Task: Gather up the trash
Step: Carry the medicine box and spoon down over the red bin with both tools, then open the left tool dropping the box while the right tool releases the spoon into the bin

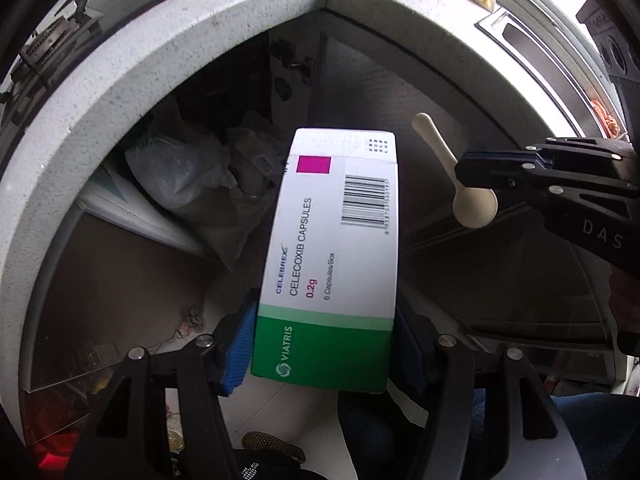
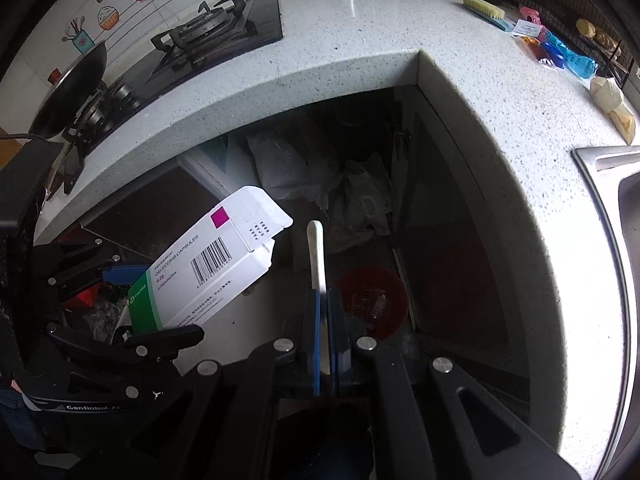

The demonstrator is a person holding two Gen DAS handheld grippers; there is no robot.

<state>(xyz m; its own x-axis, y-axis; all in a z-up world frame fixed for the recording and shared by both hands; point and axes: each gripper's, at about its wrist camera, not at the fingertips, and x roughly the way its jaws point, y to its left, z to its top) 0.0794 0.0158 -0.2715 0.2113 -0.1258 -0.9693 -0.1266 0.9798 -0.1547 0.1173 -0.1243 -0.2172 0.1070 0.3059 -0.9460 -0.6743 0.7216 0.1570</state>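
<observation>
The left gripper (image 1: 324, 344) clamps its blue-padded jaws on the green end of a white and green cardboard medicine box (image 1: 336, 248), whose opened white flap points away from the camera. The right gripper (image 2: 325, 320) is pinched tight on the handle of a cream plastic spoon (image 2: 316, 256), held on edge between the blue pads; in the left wrist view its bowl hangs just right of the box. Both point steeply down into the dark inner corner under a speckled white stone countertop (image 2: 360, 56), where crumpled grey plastic bags (image 2: 296, 160) lie. A red plastic bin (image 2: 372, 300) stands on the floor below the spoon. A black gas hob (image 2: 216, 36) sits on the counter.
</observation>
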